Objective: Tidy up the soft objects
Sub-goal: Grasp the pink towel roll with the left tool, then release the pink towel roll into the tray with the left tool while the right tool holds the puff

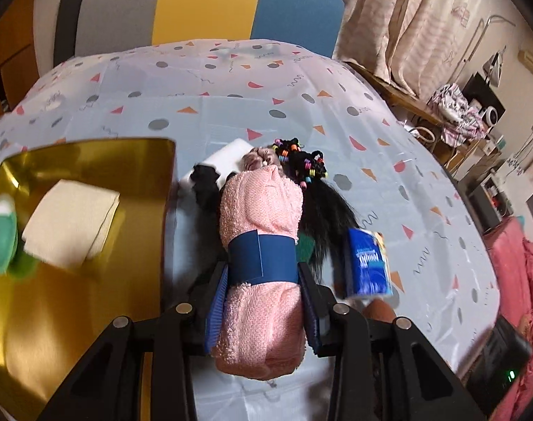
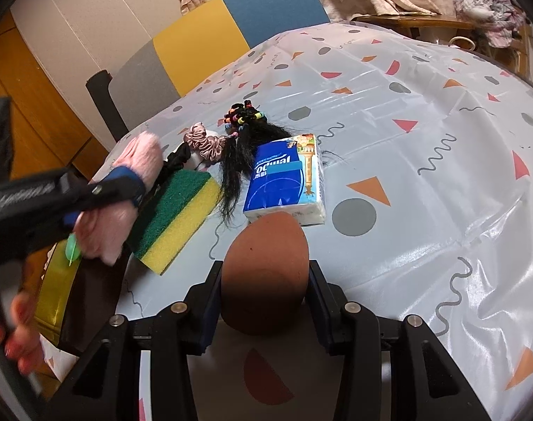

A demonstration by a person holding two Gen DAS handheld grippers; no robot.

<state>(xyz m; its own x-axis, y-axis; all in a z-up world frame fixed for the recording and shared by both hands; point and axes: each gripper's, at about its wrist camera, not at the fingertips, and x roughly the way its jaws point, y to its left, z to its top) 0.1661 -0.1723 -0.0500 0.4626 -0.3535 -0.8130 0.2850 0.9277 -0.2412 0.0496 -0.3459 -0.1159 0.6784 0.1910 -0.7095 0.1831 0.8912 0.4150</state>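
A rolled pink towel (image 1: 259,210) with a blue band lies lengthwise between the fingers of my left gripper (image 1: 263,273), which is shut on it just right of the gold tray (image 1: 91,280). The right wrist view shows that gripper (image 2: 105,189) holding the towel (image 2: 140,154) above the table's left side. My right gripper (image 2: 264,270) is shut on a brown egg-shaped sponge (image 2: 266,245), low over the cloth. On the table lie a green-yellow sponge (image 2: 175,210), a blue tissue pack (image 2: 287,179), a black hairpiece (image 2: 235,172), beaded hair ties (image 2: 243,115) and a pink scrunchie (image 2: 203,144).
In the tray are a folded cream cloth (image 1: 70,224) and a green item (image 1: 3,231). A white block (image 1: 224,161) lies beyond the towel. A chair (image 1: 210,7) stands at the table's far edge. A person's hand (image 2: 17,343) grips the left tool. Cluttered shelves lie to the right.
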